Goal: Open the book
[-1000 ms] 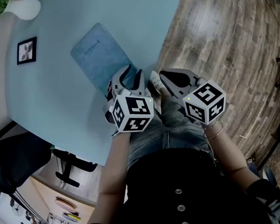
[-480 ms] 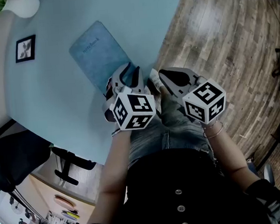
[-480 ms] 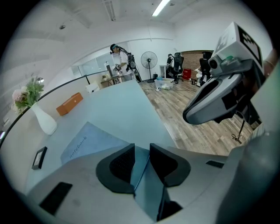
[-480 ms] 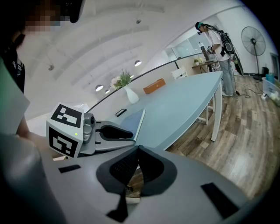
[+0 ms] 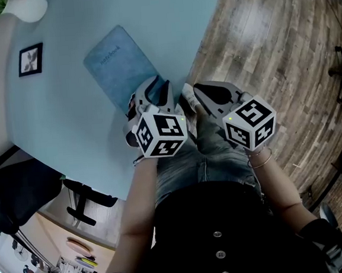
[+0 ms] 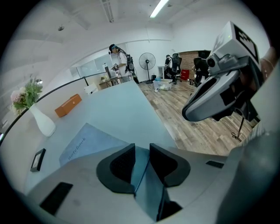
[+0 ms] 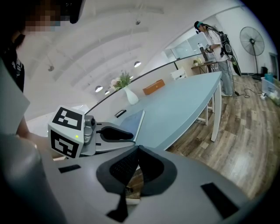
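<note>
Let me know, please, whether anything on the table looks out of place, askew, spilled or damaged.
Nothing stands out. The book lies closed and flat on the table, only turned at an angle to its near edge. The vase stands upright, the small frame lies flat, and nothing looks spilled or damaged.

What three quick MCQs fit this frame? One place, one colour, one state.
1. Where does the book lie?
A) on a shelf
B) on the table, by the left gripper
C) in a drawer

2. What colour is the box on the table?
A) orange
B) green
C) black

3. The book is:
A) spread open
B) closed
C) standing upright

Answers:
1 B: the head view shows it flat on the blue tabletop, at the left gripper's fingers.
2 A: plain in the left gripper view.
3 B: its titled cover faces up.
</note>
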{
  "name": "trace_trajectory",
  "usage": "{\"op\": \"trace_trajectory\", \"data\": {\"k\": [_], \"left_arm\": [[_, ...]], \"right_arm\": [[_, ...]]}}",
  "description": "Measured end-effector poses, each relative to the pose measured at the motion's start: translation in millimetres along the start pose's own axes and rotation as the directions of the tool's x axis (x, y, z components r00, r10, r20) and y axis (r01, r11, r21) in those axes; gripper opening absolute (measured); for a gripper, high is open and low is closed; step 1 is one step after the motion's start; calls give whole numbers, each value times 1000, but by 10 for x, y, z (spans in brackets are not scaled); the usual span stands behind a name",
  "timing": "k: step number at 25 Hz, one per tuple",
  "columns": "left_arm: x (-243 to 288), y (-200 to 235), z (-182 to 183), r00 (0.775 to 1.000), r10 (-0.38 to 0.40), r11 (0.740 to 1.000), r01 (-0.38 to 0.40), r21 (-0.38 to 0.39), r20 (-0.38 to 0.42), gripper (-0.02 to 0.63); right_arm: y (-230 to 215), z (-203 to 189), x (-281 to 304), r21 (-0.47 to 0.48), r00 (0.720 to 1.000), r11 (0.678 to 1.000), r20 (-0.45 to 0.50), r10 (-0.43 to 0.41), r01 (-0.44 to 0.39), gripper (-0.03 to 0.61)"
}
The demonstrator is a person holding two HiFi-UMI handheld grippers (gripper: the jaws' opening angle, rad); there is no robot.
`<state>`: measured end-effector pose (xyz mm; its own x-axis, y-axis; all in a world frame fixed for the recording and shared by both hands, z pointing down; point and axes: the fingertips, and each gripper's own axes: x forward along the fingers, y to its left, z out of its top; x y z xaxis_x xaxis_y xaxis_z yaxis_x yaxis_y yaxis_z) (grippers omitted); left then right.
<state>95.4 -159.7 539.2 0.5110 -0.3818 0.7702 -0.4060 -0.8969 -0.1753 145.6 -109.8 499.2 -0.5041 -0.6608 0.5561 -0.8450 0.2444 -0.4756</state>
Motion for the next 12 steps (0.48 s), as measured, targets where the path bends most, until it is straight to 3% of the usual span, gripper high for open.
{"op": "trace_trajectory", "data": {"k": [12], "left_arm": [[-10, 34, 3, 998, -59, 998, 59, -35, 5, 81]], "right_arm": [[131, 51, 100, -19, 1000, 1000, 2, 20, -20, 2]]}}
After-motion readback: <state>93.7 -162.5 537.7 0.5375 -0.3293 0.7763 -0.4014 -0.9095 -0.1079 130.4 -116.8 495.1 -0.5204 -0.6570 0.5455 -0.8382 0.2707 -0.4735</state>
